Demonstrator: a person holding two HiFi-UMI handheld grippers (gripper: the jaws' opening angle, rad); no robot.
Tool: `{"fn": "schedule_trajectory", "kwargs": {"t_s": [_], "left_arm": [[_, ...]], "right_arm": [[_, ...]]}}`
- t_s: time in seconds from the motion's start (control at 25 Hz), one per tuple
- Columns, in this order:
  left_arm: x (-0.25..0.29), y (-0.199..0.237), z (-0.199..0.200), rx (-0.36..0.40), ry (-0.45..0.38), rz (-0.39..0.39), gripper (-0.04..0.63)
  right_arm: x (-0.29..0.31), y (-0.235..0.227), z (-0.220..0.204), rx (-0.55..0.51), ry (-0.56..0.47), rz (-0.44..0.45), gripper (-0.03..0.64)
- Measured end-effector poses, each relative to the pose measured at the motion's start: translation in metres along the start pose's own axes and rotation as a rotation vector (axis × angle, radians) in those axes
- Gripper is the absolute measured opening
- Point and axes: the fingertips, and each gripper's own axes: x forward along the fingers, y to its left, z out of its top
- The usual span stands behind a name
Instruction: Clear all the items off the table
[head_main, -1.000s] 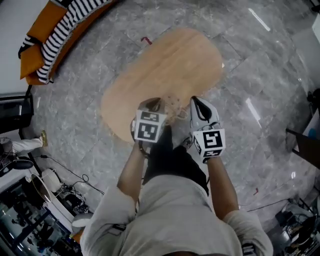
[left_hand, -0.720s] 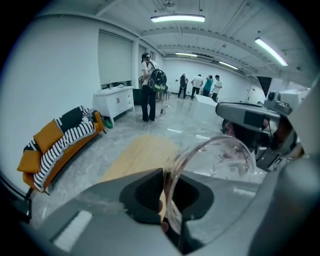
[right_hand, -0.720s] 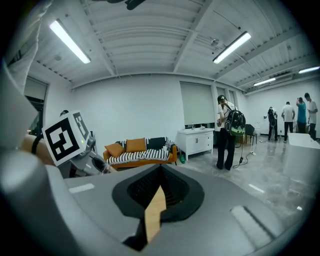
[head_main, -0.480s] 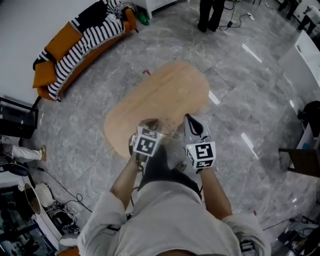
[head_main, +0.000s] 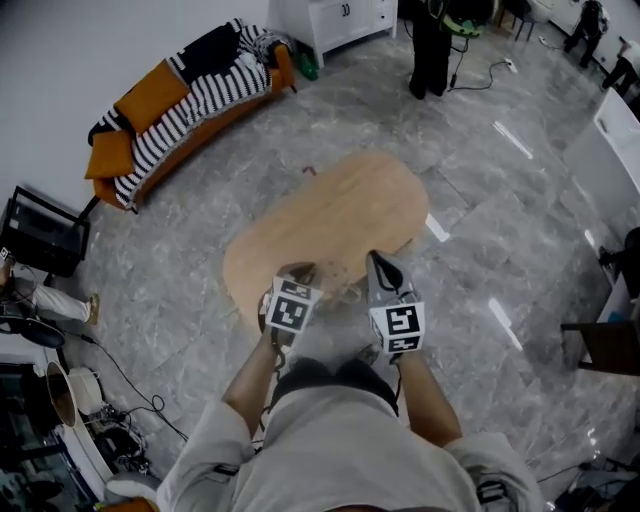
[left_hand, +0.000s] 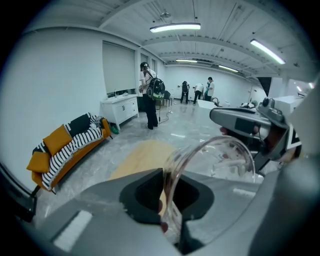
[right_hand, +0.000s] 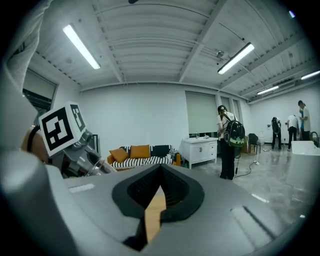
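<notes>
The oval wooden table (head_main: 340, 215) stands bare on the grey floor. Above its near edge my left gripper (head_main: 303, 272) is shut on the rim of a clear glass cup (head_main: 345, 280). In the left gripper view the cup's wall (left_hand: 210, 160) runs between the jaws of the left gripper (left_hand: 167, 195), its mouth facing right. My right gripper (head_main: 378, 262) hangs just right of the cup. In the right gripper view the right gripper (right_hand: 157, 200) is shut with nothing in it; only a thin slit of table shows. The left gripper's marker cube (right_hand: 62, 127) shows at that view's left.
An orange sofa with a striped blanket (head_main: 190, 90) stands far left by the wall, a white cabinet (head_main: 335, 20) beyond it. A person (head_main: 432, 50) stands past the table. Cables and equipment (head_main: 60, 390) lie at the lower left, a dark chair (head_main: 610, 340) at the right.
Both grippers have risen together above the table's near edge, the left one keeping hold of the cup. The head view has lifted and now takes in more of the room.
</notes>
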Motion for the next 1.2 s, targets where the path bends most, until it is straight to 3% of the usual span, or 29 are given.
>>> {"fn": "schedule_trajectory", "kwargs": {"t_s": [0.32,0.72,1.2], "left_arm": [[-0.052,0.041,-0.039,-0.056,-0.036,0.050,0.043],[-0.124,0.071,-0.129,-0.077,-0.054,0.053,0.043],[-0.194,0.094,-0.166,-0.071,-0.145,0.061,0.043]], "right_arm": [[0.020,0.082,0.014,-0.021,-0.016,0.078,0.006],[0.010,0.183,0.016,-0.034,-0.062,0.038,0.006],[-0.023,0.273,0.039,-0.143,-0.136,0.022,0.006]]}}
